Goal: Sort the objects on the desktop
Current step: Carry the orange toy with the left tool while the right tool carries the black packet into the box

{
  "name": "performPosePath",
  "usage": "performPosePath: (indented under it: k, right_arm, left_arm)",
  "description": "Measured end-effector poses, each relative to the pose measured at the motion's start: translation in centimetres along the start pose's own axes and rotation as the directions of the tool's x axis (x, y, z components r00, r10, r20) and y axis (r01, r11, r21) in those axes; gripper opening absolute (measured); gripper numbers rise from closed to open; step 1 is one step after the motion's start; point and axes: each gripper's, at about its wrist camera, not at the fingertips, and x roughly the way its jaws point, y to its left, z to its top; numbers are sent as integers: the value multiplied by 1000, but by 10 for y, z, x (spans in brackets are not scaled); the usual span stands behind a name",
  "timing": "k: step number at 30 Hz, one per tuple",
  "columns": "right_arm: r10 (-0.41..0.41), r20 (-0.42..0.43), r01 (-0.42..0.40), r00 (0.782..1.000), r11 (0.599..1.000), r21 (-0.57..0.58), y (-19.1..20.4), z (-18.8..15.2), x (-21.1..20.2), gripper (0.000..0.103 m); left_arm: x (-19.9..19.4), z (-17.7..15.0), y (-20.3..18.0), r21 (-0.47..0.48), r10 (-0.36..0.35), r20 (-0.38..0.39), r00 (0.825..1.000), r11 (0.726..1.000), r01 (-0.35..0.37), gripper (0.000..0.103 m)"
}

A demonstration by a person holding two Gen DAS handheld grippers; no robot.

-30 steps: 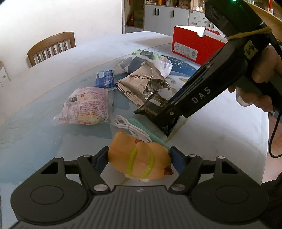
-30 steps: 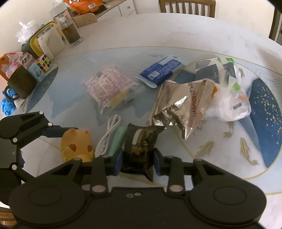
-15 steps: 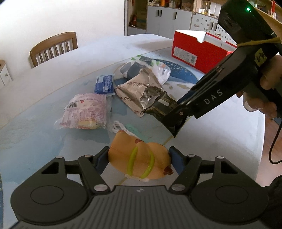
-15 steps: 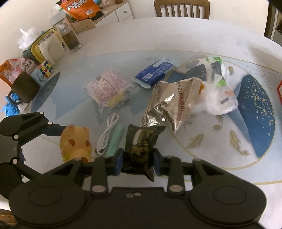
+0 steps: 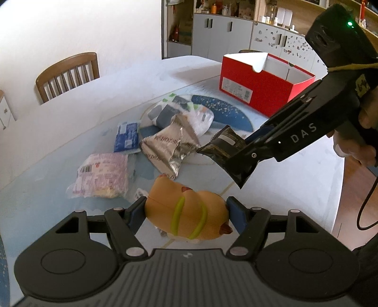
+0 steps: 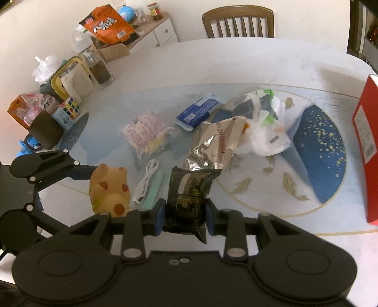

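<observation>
My left gripper is shut on an orange toy animal with green bands, held above the table; the toy also shows in the right wrist view. My right gripper is shut on a black snack packet, also lifted; the packet shows in the left wrist view. On the table lie a silver foil bag, a pink packet, a blue packet, a white plastic bag, and a white cable beside a mint-green bar.
An open red box stands at the table's far right. At the table's left edge stand a jar, a yellow-lidded container, a puzzle cube and a dark mug. A wooden chair stands behind.
Both grippers have risen and pulled back from the table, each still holding its object. The red box has come further into view.
</observation>
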Motion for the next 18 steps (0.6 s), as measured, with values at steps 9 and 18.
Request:
performPosePath:
  k: [9, 18]
  right_arm:
    - [-2, 46, 1, 999, 1000, 13, -21, 2, -36, 33]
    - [-34, 90, 30, 995, 999, 44, -60, 3, -71, 33]
  left_arm:
    - [0, 30, -21, -4, -4, 5, 1000, 1000, 4, 72]
    - [5, 70, -48, -1, -40, 43, 998, 999, 40, 72]
